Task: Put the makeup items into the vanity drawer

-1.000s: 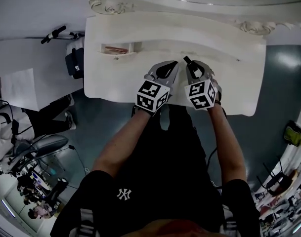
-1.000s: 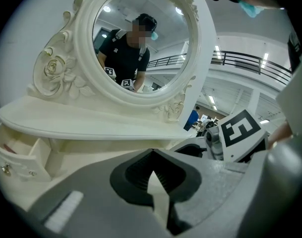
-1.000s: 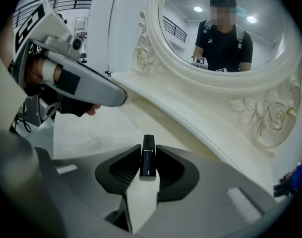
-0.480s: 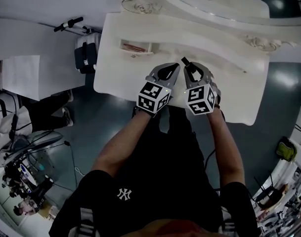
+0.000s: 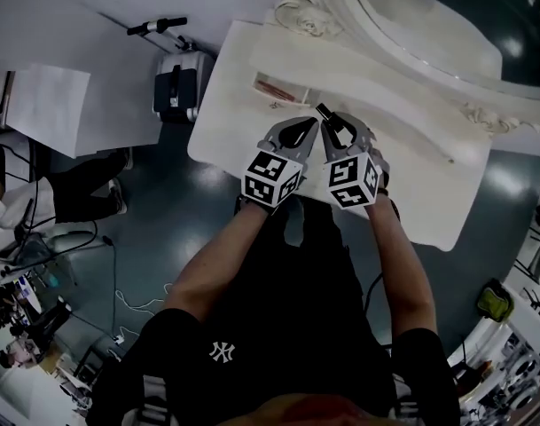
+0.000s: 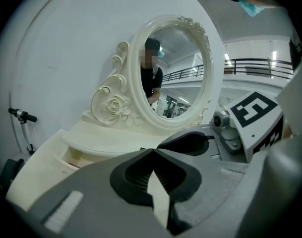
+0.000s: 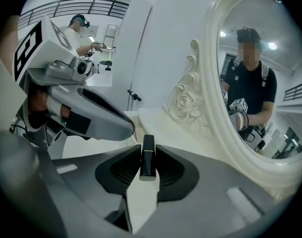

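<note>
Left gripper [image 5: 307, 124]: you're holding it just beside the right.
Right gripper [image 5: 331, 122]: you're gripping a dark lipstick [image 5: 323, 111].
Drawer [image 5: 268, 97]: standing open.

The two grippers sit side by side above the front middle of the bench [image 5: 416, 185], the left gripper [image 5: 307, 124] just beside the right gripper [image 5: 328, 122]. A lipstick [image 7: 148, 155] stands between the right gripper's fingers [image 7: 176, 170], held by both and pointing forward. The left gripper's fingers [image 6: 133, 175] meet with nothing between them. The open drawer [image 5: 275, 88] lies ahead and to the left of both, in the raised step at the bench's back, with something lying inside. Behind that step stands the mirror [image 5: 429, 25]. A case [image 5: 176, 85] rests on the floor, left of the bench.
</note>
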{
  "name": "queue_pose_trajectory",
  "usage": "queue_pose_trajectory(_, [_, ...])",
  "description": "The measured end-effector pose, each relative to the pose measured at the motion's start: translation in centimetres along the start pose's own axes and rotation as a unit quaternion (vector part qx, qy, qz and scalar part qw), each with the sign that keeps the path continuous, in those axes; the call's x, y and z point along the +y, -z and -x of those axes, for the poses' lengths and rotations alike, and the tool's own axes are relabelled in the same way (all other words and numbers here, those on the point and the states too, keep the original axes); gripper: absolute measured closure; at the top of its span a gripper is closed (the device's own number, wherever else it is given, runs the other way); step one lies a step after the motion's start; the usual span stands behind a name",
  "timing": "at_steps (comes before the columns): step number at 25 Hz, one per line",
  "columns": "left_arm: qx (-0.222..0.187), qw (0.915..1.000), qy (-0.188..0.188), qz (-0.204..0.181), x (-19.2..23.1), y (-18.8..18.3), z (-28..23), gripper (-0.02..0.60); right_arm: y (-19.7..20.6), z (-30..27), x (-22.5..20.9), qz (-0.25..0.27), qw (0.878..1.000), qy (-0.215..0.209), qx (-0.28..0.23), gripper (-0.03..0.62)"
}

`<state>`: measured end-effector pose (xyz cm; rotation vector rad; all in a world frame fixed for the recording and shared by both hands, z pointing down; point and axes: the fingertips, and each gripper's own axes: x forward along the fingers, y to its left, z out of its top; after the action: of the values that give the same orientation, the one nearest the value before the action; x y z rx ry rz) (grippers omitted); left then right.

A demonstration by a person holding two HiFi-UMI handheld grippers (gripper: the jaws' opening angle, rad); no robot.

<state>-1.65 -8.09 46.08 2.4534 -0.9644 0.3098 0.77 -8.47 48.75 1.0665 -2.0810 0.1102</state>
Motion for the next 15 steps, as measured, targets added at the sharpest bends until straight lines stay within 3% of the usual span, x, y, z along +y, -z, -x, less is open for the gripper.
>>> queue_pose_trajectory(15, [-0.023, 0.9970, -0.067, 0.032, 8.2, -1.0, 3.4, 0.581, -5.8, -6.9, 3.7, 0.056, 0.997, -0.056, -0.014, 0.479])
